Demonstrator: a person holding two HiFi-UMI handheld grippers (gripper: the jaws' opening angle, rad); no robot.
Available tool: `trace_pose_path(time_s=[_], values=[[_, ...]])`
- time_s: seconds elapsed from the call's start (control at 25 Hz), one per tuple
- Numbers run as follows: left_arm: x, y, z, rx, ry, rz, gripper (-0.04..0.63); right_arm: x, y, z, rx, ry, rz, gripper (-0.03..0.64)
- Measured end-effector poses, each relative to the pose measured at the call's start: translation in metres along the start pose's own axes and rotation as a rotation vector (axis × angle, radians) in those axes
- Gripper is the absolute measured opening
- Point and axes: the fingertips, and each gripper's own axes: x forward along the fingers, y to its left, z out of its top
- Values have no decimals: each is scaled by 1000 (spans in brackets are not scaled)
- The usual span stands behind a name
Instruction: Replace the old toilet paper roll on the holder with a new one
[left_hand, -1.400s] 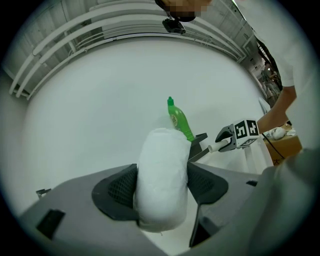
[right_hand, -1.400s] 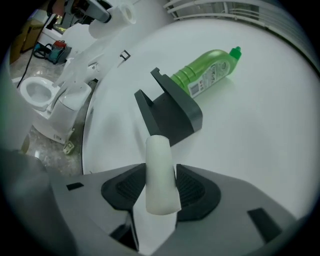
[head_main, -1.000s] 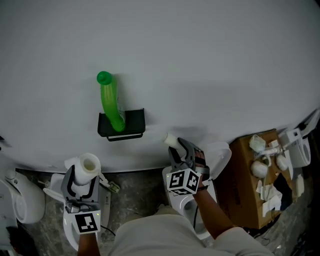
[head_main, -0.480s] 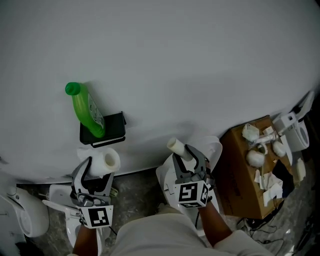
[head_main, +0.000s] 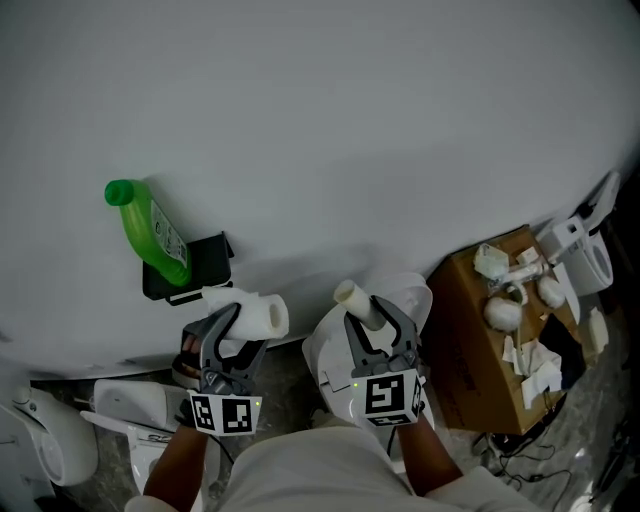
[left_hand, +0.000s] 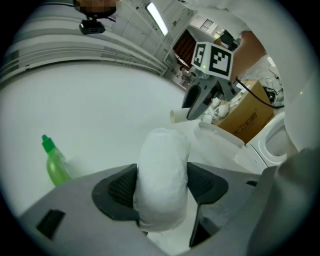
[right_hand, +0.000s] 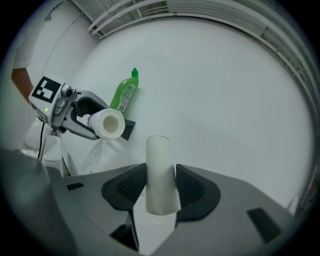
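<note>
My left tool, clenched on the roll, has swung in beside the holder; my right tool grips the core. Mounting looks next.

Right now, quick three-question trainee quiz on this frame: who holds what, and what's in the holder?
1. True or false: the left gripper is shut on the full white toilet paper roll.
2. The right gripper holds: A) a bare cardboard tube B) a metal spoon C) nothing.
3. What leans out of the black wall holder?

Key
1. True: both pads press on its sides.
2. A: the bare cardboard tube stands between the pads.
3. The green plastic bottle.
</note>
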Motion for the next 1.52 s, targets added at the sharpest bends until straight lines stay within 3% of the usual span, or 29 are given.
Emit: trace_pose_path(time_s=[0.2, 0.44, 0.68, 0.92, 1.52], values=[[40, -31, 2, 191, 26, -70, 304, -11, -16, -2, 0, -1, -32, 184], [77, -48, -11, 275, 97, -112, 304, -12, -16, -4, 7, 3, -22, 184], [85, -23, -47, 307, 215, -50, 304, -11, -12, -9, 13, 7, -5, 184], [80, -13, -71, 354, 277, -30, 304, -4, 1, -4, 12, -8, 34, 185], [53, 7, -105, 294, 378, 44, 304, 4, 14, 3, -5, -23, 76, 184]])
